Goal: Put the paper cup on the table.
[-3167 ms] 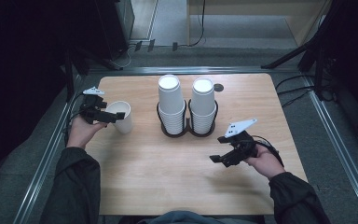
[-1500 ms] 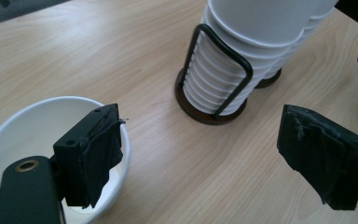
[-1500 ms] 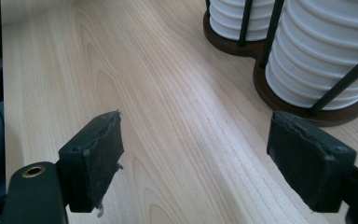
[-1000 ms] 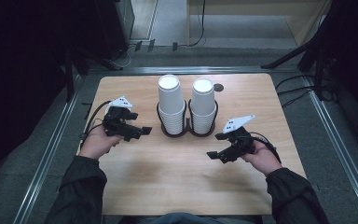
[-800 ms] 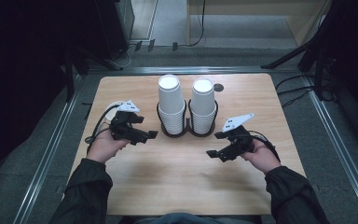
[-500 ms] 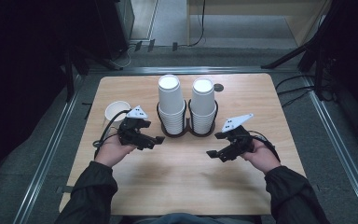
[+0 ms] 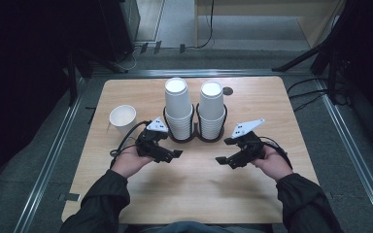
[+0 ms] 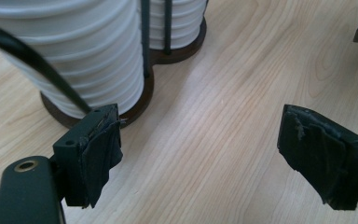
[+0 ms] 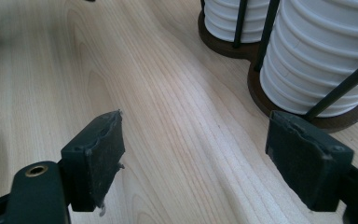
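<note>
Light wood tabletop [image 7: 194,194], dark floor around. Two white cup stacks [image 7: 178,109] in a dark double holder [image 7: 194,137] at centre back; single white cup [image 7: 122,118] standing apart, back left. Left hand-held gripper [image 7: 175,154] low beside the holder's front left, pointing right, jaws wide, nothing between. Right hand-held gripper [image 7: 222,160] pointing left, front right of the holder, jaws wide and empty, just been closing slightly. Forearms angled inward from the bottom edge.
</note>
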`<state>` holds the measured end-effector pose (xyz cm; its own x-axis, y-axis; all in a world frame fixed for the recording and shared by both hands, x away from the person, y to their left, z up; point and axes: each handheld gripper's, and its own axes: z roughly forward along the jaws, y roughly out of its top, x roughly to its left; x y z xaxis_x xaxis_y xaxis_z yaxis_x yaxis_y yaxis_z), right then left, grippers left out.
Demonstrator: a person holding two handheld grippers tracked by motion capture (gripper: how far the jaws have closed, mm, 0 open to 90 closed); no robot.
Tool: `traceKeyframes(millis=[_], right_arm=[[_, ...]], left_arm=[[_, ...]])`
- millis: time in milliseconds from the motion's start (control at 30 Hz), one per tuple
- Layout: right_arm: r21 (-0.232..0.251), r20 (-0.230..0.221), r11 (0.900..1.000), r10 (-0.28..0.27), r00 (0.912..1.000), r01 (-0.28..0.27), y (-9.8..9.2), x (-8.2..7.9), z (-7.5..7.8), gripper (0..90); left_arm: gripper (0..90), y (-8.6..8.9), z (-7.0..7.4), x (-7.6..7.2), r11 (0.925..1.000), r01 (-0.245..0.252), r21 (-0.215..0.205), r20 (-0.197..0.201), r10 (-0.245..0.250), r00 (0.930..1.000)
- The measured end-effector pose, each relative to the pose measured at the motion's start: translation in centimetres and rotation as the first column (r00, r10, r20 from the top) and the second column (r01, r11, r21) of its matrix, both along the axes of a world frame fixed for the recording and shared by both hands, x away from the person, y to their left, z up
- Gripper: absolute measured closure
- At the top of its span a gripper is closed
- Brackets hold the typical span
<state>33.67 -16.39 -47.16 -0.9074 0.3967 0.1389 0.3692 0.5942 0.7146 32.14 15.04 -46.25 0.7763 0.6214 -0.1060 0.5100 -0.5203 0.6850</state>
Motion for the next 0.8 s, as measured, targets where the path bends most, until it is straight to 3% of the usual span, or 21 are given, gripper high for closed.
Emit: traceKeyframes(millis=[567,700,800], right_arm=[[0.009,0.019,1.0,-0.008,0.9998,0.007,0.4,-0.7,0.2,19.7],[0.002,0.014,1.0,-0.011,0.9998,0.011,0.3,-0.9,0.1,19.7],[0.002,0.015,1.0,-0.013,0.9998,0.013,0.3,-0.9,0.1,19.7]], left_arm=[[13.9,-4.1,-0.4,-0.5,0.997,0.074,-0.022,0.027,-0.074,0.9969],[13.9,-4.5,-0.6,-0.5,0.9953,0.096,-0.011,0.025,-0.096,0.9951],[13.8,-4.5,-0.7,-0.4,0.9964,0.085,-0.008,0.023,-0.084,0.9962]])
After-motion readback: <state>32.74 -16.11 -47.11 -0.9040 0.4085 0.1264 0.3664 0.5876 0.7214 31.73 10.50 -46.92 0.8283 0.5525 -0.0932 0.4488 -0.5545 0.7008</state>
